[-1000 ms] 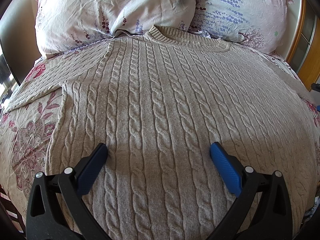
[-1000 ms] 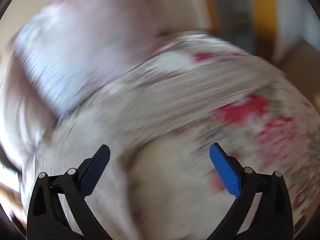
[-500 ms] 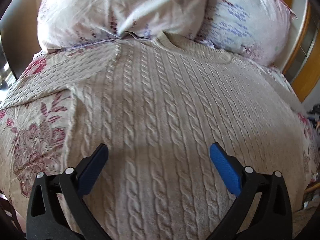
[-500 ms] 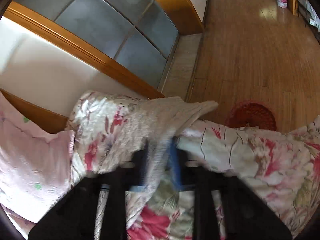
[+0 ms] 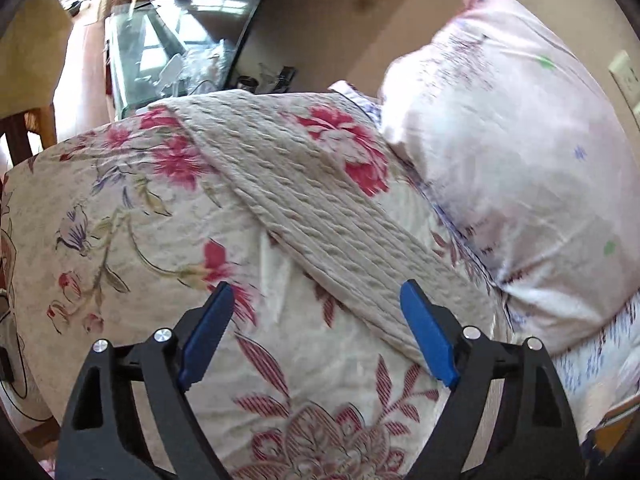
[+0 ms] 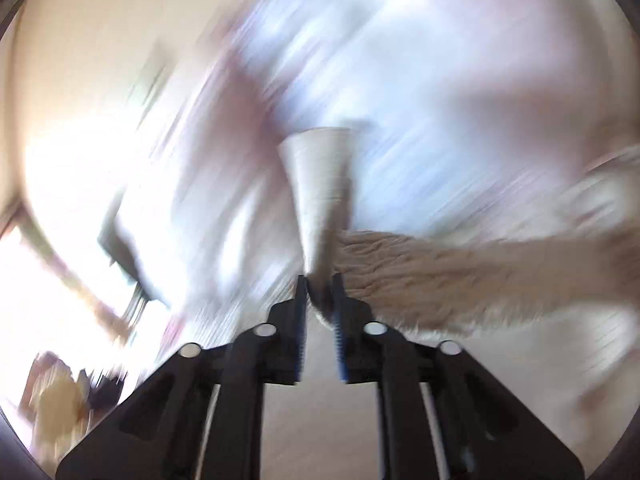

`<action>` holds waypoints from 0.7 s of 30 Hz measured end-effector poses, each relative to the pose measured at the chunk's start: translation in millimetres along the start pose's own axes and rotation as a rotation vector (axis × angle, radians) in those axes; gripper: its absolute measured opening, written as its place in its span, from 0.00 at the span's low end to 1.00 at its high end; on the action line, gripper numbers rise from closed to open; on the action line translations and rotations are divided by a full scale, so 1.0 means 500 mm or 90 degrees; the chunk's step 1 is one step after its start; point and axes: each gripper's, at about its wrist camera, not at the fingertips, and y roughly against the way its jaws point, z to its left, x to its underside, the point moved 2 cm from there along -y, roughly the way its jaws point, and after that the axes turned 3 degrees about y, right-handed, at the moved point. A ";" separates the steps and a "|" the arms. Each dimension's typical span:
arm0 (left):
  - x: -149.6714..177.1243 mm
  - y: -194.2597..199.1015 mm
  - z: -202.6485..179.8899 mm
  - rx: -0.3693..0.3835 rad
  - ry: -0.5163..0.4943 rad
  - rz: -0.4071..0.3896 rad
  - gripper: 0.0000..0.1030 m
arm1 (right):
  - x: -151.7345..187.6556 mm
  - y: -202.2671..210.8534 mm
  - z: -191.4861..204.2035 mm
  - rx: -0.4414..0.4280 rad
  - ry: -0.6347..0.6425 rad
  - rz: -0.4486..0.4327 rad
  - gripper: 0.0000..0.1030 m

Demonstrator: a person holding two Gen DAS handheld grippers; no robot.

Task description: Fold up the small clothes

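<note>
A beige cable-knit sweater lies on a floral bedspread. In the left wrist view its left sleeve (image 5: 304, 204) runs flat and diagonal from the far bed edge toward me. My left gripper (image 5: 316, 330) is open and empty, hovering above the near part of that sleeve. In the blurred right wrist view, my right gripper (image 6: 320, 292) is shut on the ribbed cuff of the other sleeve (image 6: 320, 184), which sticks up past the pads. That sleeve (image 6: 460, 268) trails off to the right, lifted off the bed.
A pale floral pillow (image 5: 520, 152) lies to the right of the sleeve at the headboard. The floral bedspread (image 5: 120, 216) ends at the left edge, with a glass cabinet (image 5: 168, 40) and a wooden chair (image 5: 28, 132) beyond.
My left gripper has swung left from over the sweater's body to over its left sleeve. My right gripper has closed on the other sleeve's cuff and lifted it, moving fast.
</note>
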 end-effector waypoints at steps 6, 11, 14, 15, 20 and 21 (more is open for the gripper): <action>-0.067 -0.038 0.059 0.001 0.084 0.004 0.77 | 0.161 -0.091 0.115 -0.053 0.035 0.202 0.59; -0.129 -0.059 0.091 0.040 0.176 0.001 0.71 | 0.123 -0.032 0.024 0.019 -0.008 0.174 0.67; -0.163 -0.073 0.120 0.057 0.247 -0.005 0.57 | 0.130 -0.005 -0.013 0.049 -0.037 0.162 0.69; -0.172 -0.077 0.131 0.061 0.270 -0.005 0.55 | 0.133 -0.002 -0.021 0.054 -0.042 0.163 0.69; -0.216 -0.096 0.152 0.052 0.302 0.000 0.36 | 0.169 0.005 -0.030 0.069 -0.053 0.180 0.70; -0.222 -0.098 0.150 0.043 0.298 -0.002 0.31 | 0.172 0.008 -0.030 0.069 -0.054 0.181 0.70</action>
